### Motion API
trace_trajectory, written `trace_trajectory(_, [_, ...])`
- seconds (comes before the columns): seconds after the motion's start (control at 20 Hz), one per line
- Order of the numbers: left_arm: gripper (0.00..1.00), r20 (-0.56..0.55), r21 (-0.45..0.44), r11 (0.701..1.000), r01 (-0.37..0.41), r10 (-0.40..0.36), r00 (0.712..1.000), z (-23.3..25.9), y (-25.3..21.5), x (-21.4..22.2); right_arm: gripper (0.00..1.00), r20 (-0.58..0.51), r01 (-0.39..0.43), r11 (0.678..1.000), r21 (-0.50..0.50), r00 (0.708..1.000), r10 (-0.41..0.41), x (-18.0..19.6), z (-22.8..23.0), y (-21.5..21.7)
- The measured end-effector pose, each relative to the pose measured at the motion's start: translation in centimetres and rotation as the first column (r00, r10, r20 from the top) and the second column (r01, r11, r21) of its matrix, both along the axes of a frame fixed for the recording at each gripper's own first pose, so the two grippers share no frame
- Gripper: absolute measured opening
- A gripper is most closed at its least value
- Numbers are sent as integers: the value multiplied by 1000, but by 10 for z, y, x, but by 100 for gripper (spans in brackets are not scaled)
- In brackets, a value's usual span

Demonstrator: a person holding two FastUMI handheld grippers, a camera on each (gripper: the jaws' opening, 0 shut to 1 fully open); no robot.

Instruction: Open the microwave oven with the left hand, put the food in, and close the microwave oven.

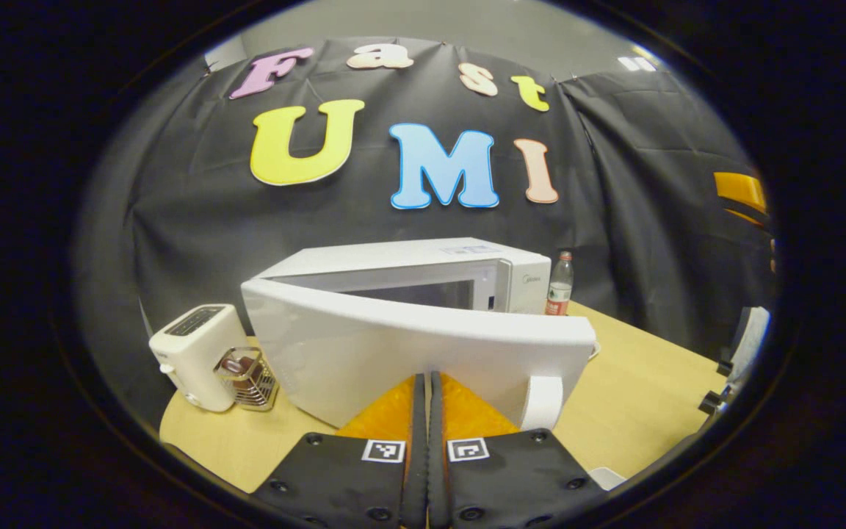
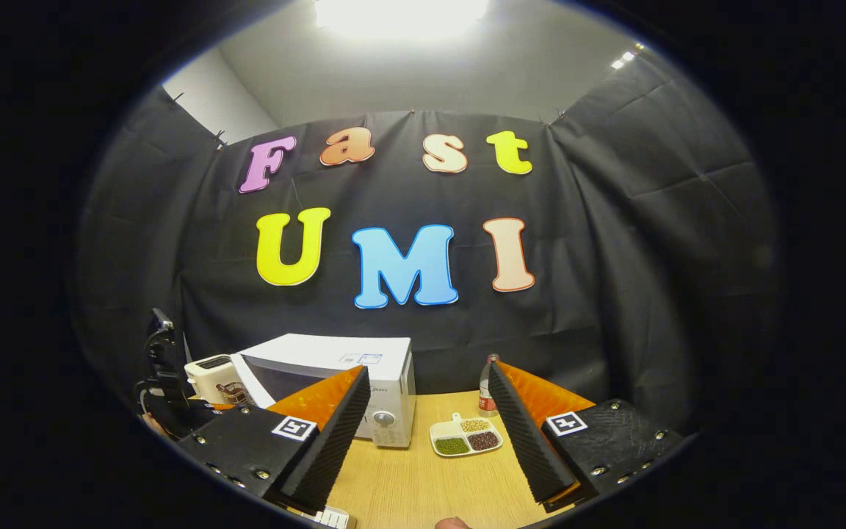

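The white microwave (image 1: 423, 257) stands on the wooden table with its door (image 1: 393, 345) swung partly open from its left hinge. My left gripper (image 1: 427, 380) is shut with nothing between its fingers, and its tips rest against the door's outer face, left of the white handle (image 1: 542, 401). In the right gripper view the microwave (image 2: 353, 360) sits at the left, and a white divided dish of food (image 2: 465, 435) lies on the table beside it. My right gripper (image 2: 427, 382) hangs open above the table, short of the dish and holding nothing.
A white toaster (image 1: 195, 353) and a small wire basket (image 1: 250, 378) stand left of the microwave. A plastic bottle (image 1: 559, 285) stands behind it on the right, also seen as the bottle (image 2: 487, 391) behind the dish. Bare tabletop (image 1: 643, 382) lies to the right.
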State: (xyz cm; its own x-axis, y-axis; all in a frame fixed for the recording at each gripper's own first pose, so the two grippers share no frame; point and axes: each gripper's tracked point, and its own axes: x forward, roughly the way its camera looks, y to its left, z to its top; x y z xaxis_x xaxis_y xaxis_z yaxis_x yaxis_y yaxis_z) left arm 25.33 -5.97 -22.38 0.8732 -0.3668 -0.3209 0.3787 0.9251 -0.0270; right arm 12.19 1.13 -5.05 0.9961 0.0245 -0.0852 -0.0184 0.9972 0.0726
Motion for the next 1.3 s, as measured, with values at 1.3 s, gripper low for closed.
trace_trajectory(1.3, [7, 23, -78, 996, 49, -47, 999, -19, -53, 125, 98, -80, 154, 984, -85, 984, -161, 4, -24, -20])
